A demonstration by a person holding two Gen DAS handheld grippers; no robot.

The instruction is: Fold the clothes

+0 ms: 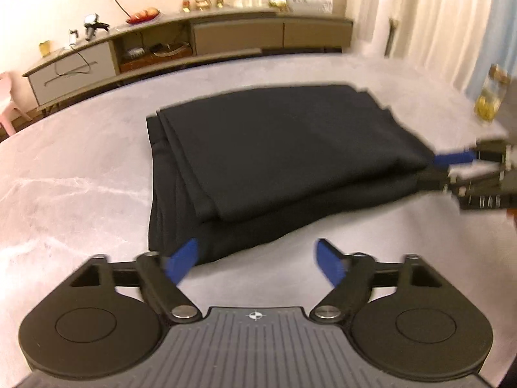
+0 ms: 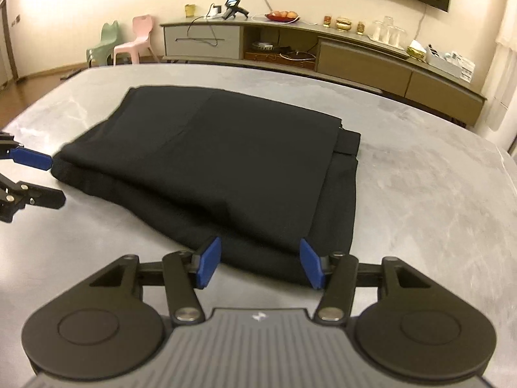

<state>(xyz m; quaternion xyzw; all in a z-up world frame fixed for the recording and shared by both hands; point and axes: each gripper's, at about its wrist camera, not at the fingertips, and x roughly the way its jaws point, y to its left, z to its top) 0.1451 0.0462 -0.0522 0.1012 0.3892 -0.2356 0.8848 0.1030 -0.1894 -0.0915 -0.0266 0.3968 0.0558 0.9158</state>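
A black garment [image 1: 274, 148] lies folded into a flat stack of layers on the pale marbled table [image 1: 80, 177]. My left gripper [image 1: 257, 255] hangs open and wide at the stack's near edge, its left fingertip [image 1: 184, 260] over the cloth's corner, with nothing pinched. In the right wrist view the same garment [image 2: 226, 168] fills the middle of the table [image 2: 420, 194]. My right gripper [image 2: 260, 263] is open, and the near folded edge lies flat between its blue pads. Each view shows the other gripper at the stack's side: the right gripper [image 1: 439, 169] and the left gripper [image 2: 48, 177].
A glass jar [image 1: 488, 103] with yellow contents stands on the table at the far right. Behind the table a long low sideboard [image 2: 323, 51] carries a fruit plate, glasses and small items. A pink chair [image 2: 135, 42] and a green chair [image 2: 103, 45] stand by the wall.
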